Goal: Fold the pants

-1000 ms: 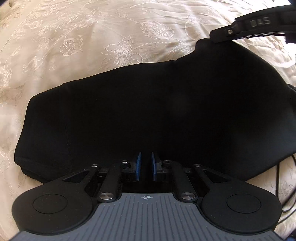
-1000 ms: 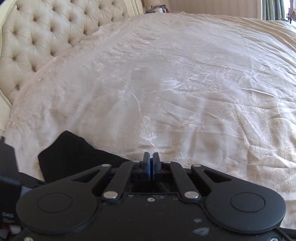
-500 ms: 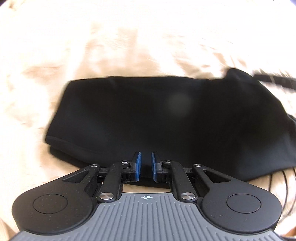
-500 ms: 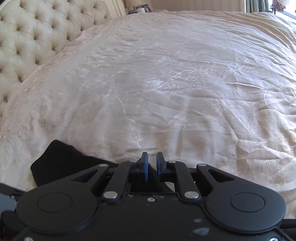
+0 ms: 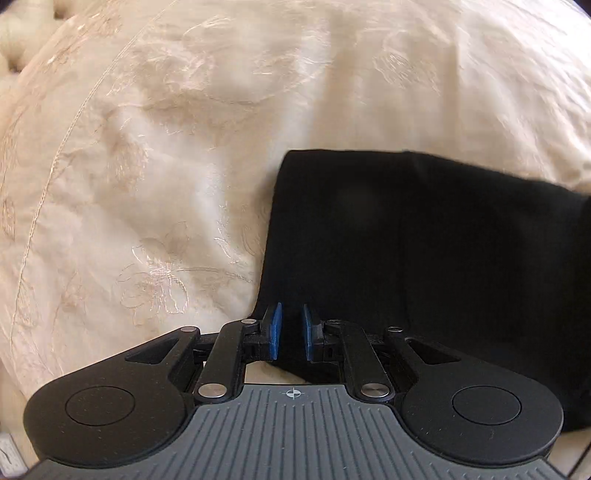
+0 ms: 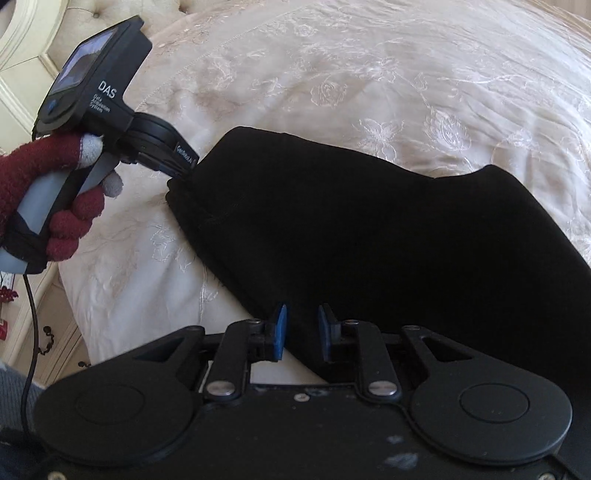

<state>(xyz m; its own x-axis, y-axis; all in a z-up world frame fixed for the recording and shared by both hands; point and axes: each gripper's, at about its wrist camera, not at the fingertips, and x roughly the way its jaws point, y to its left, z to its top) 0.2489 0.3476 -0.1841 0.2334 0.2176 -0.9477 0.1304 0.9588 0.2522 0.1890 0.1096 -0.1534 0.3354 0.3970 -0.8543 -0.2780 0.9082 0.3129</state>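
Pants (image 6: 369, 240) on open bedspread (image 6: 406, 92), corner clamped in left tool (image 5: 290, 332), near edge inside just-opening right tool (image 6: 303, 328)

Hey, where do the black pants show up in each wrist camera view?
Left wrist view: the black pants fill the right half, from centre down to the left gripper.
Right wrist view: pants spread across centre and right.
Shared landmark: the embroidered cream bedspread.

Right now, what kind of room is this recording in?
Most likely a bedroom: black pants lie on a cream embroidered bedspread, with a tufted headboard and a cream bedside cabinet beside it.
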